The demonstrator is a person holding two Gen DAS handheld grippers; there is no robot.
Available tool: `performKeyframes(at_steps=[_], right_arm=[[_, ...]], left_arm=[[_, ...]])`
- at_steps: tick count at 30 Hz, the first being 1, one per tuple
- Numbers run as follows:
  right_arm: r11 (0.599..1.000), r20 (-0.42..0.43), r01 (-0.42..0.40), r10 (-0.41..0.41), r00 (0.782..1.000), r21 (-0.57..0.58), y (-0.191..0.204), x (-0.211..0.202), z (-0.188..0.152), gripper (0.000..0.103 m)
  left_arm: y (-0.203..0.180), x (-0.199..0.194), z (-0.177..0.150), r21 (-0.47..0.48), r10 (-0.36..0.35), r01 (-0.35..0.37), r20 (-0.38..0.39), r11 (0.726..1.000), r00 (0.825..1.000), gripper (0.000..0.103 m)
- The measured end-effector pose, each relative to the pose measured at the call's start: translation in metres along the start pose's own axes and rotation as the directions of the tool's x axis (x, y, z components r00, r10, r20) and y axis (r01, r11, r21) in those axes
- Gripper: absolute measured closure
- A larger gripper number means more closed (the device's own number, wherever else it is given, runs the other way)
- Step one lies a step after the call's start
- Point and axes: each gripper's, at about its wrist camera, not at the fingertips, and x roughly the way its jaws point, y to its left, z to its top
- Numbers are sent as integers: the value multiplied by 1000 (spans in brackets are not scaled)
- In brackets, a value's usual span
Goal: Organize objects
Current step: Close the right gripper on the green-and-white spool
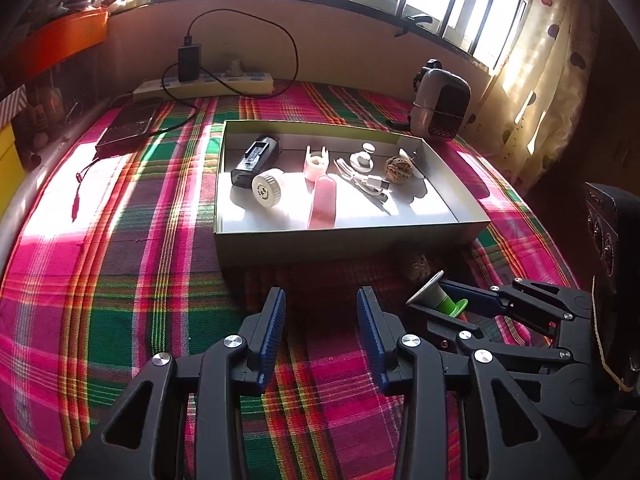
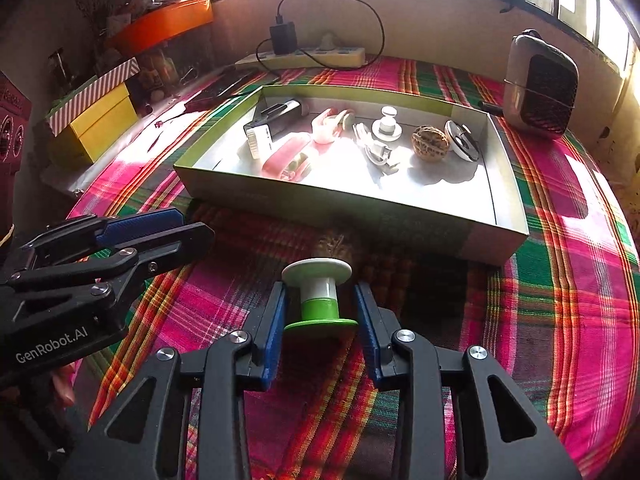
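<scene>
My right gripper [image 2: 320, 312] is shut on a green and white spool [image 2: 319, 296], held over the plaid cloth just in front of the shallow cardboard box [image 2: 360, 208]. The spool [image 1: 438, 296] and right gripper [image 1: 436, 300] also show at the right of the left wrist view. My left gripper [image 1: 322, 308] is open and empty, in front of the box [image 1: 344, 240]. It shows at the left of the right wrist view [image 2: 176, 228]. The box holds a black device [image 1: 256, 156], a white round cap [image 1: 267, 189], pink pieces [image 1: 323, 200], a cable [image 1: 368, 182] and a walnut [image 2: 430, 142].
A small heater [image 2: 540, 88] stands behind the box at the right. A power strip [image 2: 304, 58] with a charger lies along the back wall. A phone [image 1: 130, 126] lies at the back left. Yellow and orange boxes [image 2: 100, 120] stand at the left.
</scene>
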Motion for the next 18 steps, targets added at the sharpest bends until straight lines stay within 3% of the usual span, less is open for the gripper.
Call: performKeyframes(at_steps=[18], right_arm=[[996,45,33,-37,998,79,-35,-20,-13,68]], left_arm=[[-25,18,5,22,-67,68,-34,997,997,67]])
